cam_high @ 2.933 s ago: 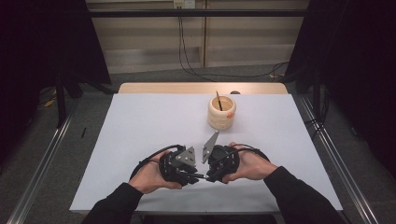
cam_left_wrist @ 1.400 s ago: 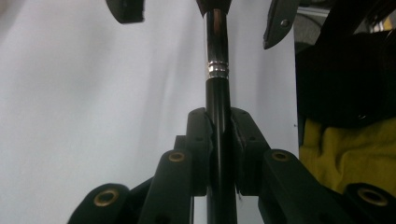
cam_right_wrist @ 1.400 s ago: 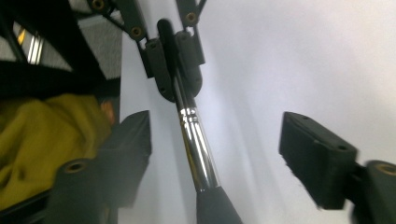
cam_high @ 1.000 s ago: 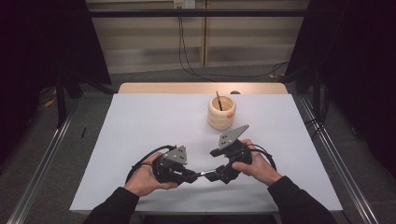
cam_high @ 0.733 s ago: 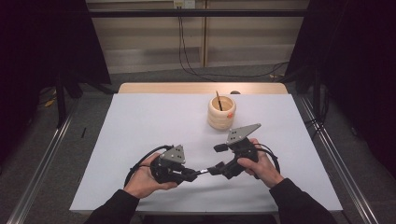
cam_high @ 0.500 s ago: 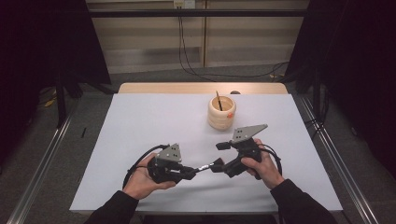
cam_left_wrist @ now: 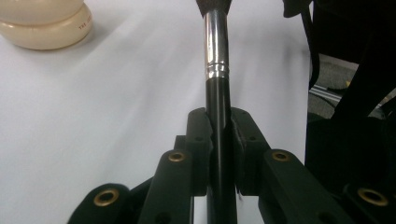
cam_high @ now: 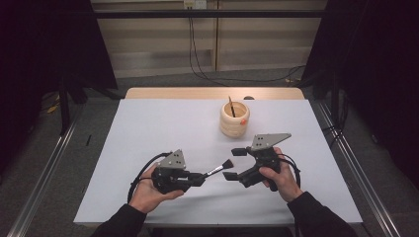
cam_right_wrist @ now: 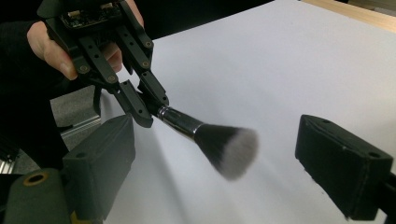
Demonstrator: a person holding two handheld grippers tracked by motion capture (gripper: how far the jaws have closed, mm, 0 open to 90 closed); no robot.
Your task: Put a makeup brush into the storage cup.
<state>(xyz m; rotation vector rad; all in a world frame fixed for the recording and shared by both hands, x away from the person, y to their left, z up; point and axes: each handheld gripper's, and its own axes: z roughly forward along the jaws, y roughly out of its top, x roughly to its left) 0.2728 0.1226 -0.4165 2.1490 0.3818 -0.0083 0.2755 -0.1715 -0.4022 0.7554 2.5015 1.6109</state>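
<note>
Left hand [cam_high: 148, 190]: comes in from the bottom edge of the high view, wrapped around the body of its gripper, over the near left part of the tabletop.
Left gripper [cam_high: 197, 177]: points to the right across the tabletop; its jaws are pressed together on the black handle of the brush, and in the left gripper view the handle runs straight up between the two pads.
Brush [cam_high: 219, 168]: held level above the white sheet, black handle in the left gripper, silver ferrule next, dark bristle head with a pale tip at its right end; the right gripper view shows the head hanging in the gap between the right gripper's two jaws, touching neither.
Tabletop [cam_high: 148, 128]: covered by a white sheet, with a strip of bare wood at the far edge.
Jar [cam_high: 234, 119]: cream-coloured, ribbed, standing upright at the far middle of the sheet, well apart from both grippers; a thin stick leans inside it and there is an orange spot at its rim.
Right gripper [cam_high: 233, 163]: faces left toward the brush head, jaws spread wide, one above and one below the bristles in the high view, nothing pinched.
Right hand [cam_high: 281, 177]: grips the body of its gripper from the right, forearm in a dark sleeve.
</note>
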